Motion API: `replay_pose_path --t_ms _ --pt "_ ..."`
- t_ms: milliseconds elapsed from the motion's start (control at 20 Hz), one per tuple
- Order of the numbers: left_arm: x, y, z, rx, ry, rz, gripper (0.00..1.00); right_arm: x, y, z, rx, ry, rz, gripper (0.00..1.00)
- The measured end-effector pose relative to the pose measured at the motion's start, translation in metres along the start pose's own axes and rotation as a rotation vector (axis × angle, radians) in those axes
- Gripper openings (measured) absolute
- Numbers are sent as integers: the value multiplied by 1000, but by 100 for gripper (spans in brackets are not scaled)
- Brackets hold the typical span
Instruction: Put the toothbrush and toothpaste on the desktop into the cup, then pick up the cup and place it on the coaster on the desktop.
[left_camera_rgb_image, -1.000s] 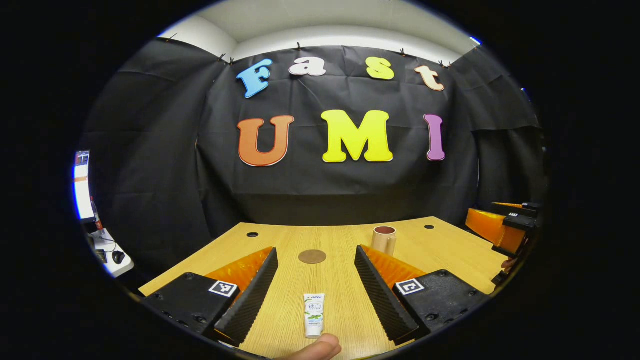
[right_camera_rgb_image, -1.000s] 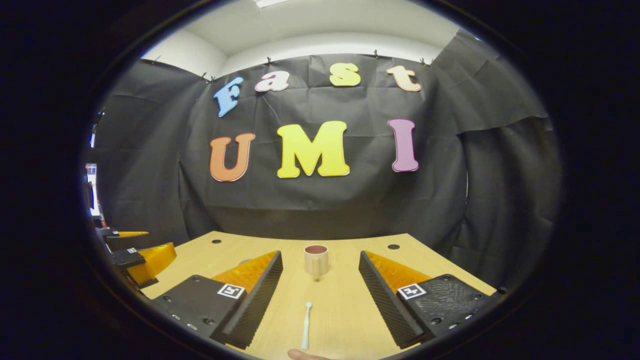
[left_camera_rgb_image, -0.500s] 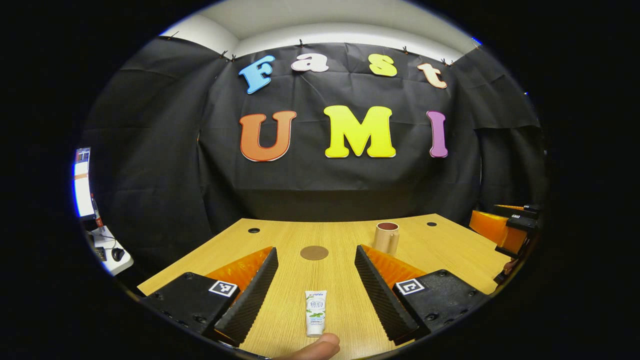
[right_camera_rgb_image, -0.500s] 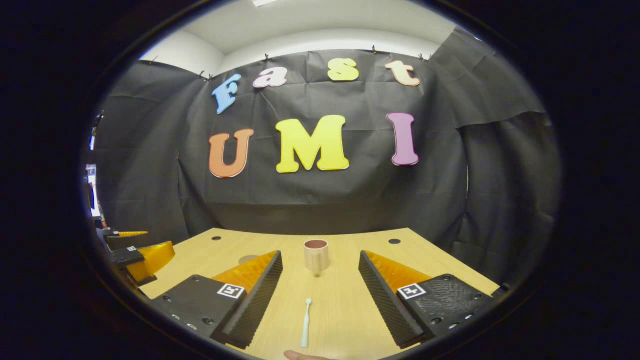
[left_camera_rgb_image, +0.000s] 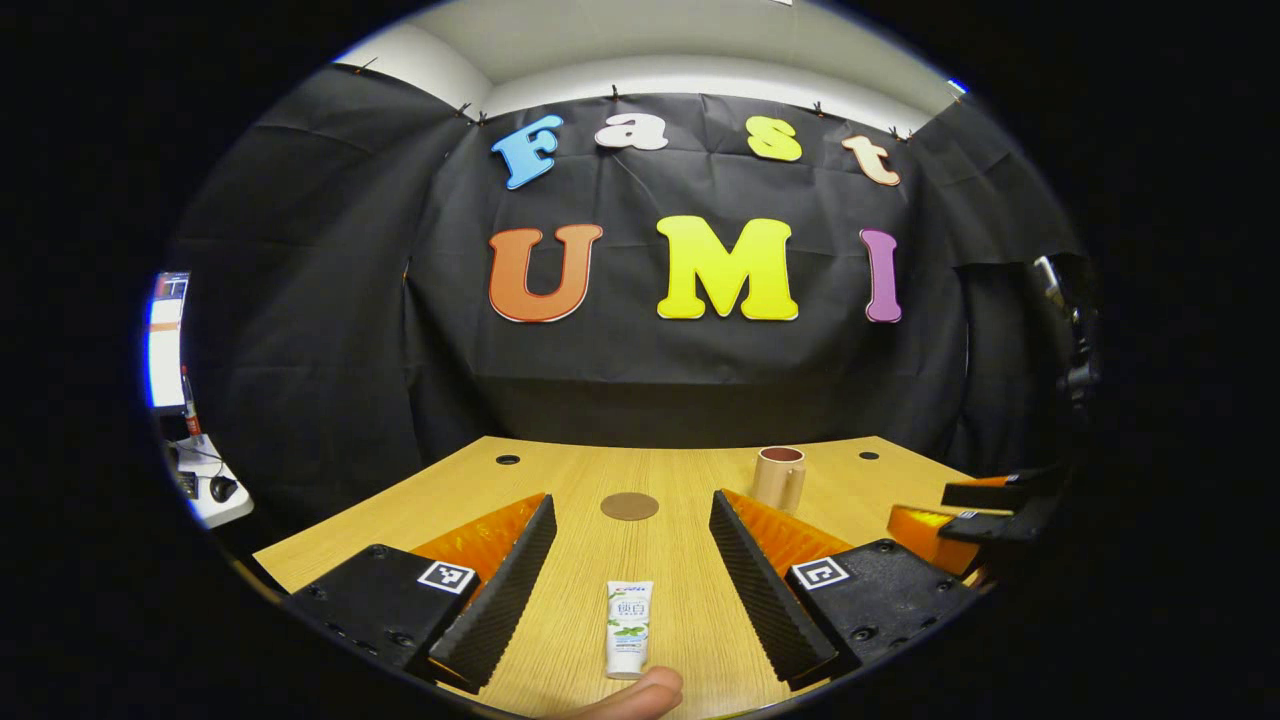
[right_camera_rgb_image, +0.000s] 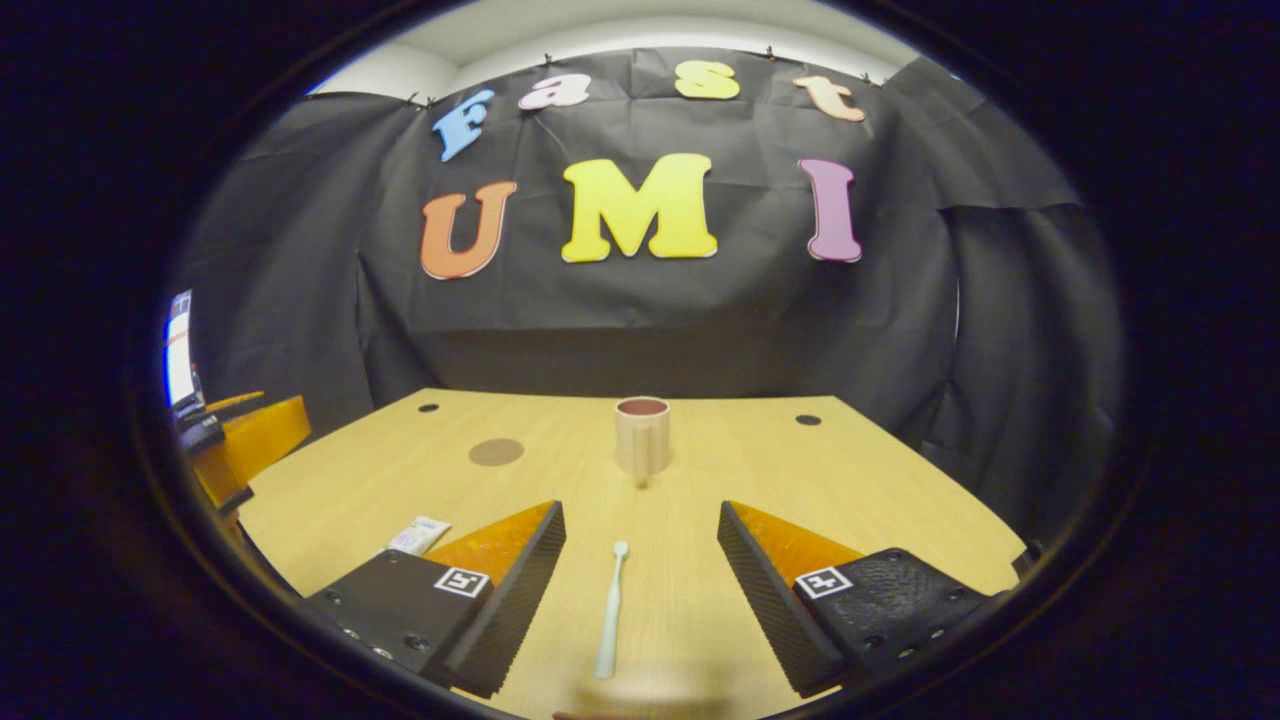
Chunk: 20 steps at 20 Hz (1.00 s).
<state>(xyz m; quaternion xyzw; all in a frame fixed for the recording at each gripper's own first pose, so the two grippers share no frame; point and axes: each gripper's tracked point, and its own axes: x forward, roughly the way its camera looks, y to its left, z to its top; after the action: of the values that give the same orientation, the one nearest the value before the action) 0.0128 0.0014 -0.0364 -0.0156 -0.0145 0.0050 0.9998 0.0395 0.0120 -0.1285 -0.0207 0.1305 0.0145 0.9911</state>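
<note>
- Left tongs (left_camera_rgb_image: 632, 590): spread wide, empty, straddling the white plastic toothpaste tube (left_camera_rgb_image: 628, 640) on the wooden bench (left_camera_rgb_image: 680, 600).
- Right tongs (right_camera_rgb_image: 640, 600): agape, empty; now raised and pitched down over the slim white toothbrush (right_camera_rgb_image: 610, 610), suggesting pickup is next.
- Tan ceramic cup (right_camera_rgb_image: 641, 436) at 12 o'clock.
- Round brown coaster (right_camera_rgb_image: 496, 452) at 11 o'clock.

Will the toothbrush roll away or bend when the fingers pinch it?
The toothbrush looks thin and straight, lying flat on the desk, so it is probably stiff and light. Its narrow handle may twist or slip between the open fingers of the right gripper, though it seems unlikely to roll far.
</note>
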Motion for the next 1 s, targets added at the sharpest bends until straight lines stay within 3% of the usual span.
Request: replay_pose_path --t_ms 400,650,800,1000 --pt "14 6 -20 -3 20 -3 99 43 17 -53 13 187 44 91" --pt "16 7 -33 22 36 -15 99 71 17 -64 87 306 45 73" --pt "18 9 -38 9 54 -19 99 80 19 -71 109 378 48 71" --pt "16 13 -41 5 61 -13 99 81 20 -77 96 433 23 60"
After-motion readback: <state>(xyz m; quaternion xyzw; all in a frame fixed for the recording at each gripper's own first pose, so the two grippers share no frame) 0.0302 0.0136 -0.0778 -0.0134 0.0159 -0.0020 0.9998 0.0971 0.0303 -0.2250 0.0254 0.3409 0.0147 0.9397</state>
